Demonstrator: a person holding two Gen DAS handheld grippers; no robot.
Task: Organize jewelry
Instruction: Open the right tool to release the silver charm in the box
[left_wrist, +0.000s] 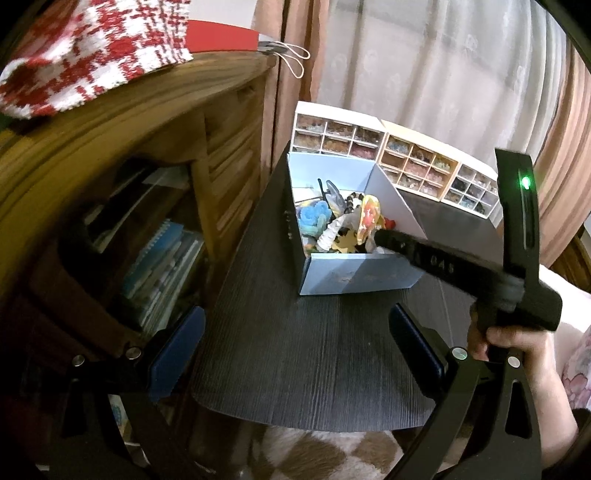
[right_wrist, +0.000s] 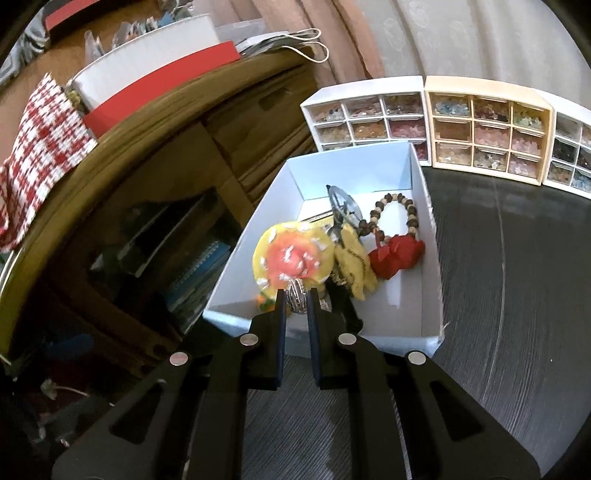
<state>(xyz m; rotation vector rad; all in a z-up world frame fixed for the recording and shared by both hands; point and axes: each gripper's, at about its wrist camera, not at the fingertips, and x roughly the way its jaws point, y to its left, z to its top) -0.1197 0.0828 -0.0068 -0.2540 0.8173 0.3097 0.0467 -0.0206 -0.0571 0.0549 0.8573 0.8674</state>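
A light blue open box (left_wrist: 354, 275) (right_wrist: 424, 295) of jewelry stands on the dark table (left_wrist: 303, 362) (right_wrist: 517, 295). In the right wrist view it holds a yellow and orange round piece (right_wrist: 291, 254), a wooden bead bracelet (right_wrist: 397, 214) and a red ornament (right_wrist: 397, 254). My right gripper (right_wrist: 295, 299) is shut on a silver woven ring (right_wrist: 297, 295) over the box's near end; it also shows in the left wrist view (left_wrist: 384, 236). My left gripper (left_wrist: 295, 347) is open and empty above the table, short of the box.
Three small drawer cabinets of beads (left_wrist: 417, 162) (right_wrist: 484, 129) line the table's far edge before a curtain. A wooden bookshelf (left_wrist: 155, 177) (right_wrist: 166, 206) stands at the left with a red and white cloth (left_wrist: 88, 48) on top.
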